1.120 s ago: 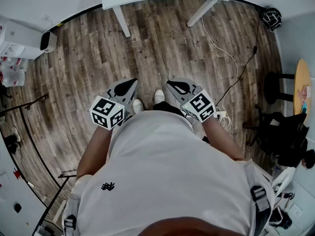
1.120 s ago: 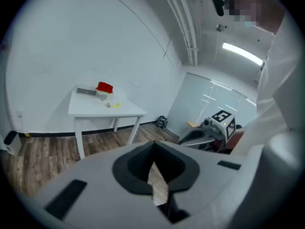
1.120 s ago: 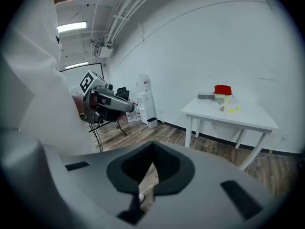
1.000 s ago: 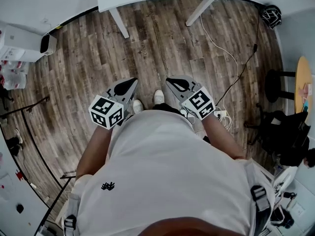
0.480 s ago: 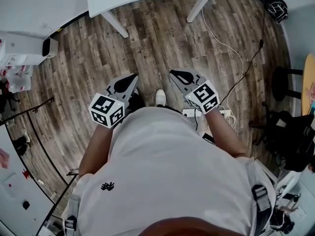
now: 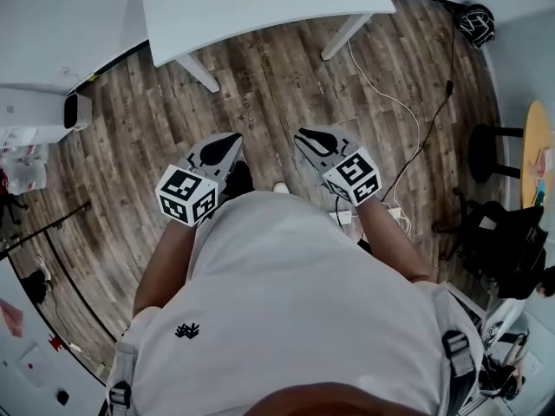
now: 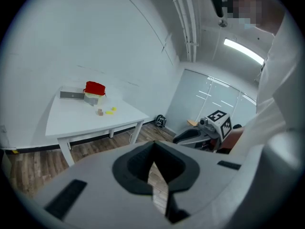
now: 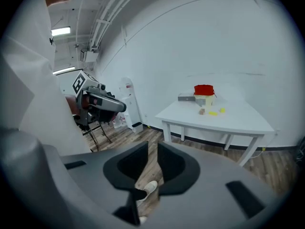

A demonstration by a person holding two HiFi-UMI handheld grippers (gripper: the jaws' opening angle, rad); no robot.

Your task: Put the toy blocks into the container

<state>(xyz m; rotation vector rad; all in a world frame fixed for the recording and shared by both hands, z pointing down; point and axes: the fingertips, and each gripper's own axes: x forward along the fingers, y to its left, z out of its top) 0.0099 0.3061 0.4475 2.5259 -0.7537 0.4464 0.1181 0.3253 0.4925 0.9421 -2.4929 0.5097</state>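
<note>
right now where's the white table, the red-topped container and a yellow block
white table [image 8: 238, 122]: right gripper view, bare tabletop near the front edge.
red-topped container [image 8: 204, 89]: right gripper view, its red top.
yellow block [image 8: 212, 113]: right gripper view, middle of the longer piece.

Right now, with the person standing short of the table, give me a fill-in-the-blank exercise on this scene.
The container on the white table has a ___ lid.
Beside it lie toy blocks, one tan and the others ___.
The floor is laid with ___ planks.
The left gripper holds ___ between its jaws.
Missing words: red; yellow; wooden; nothing.
</note>
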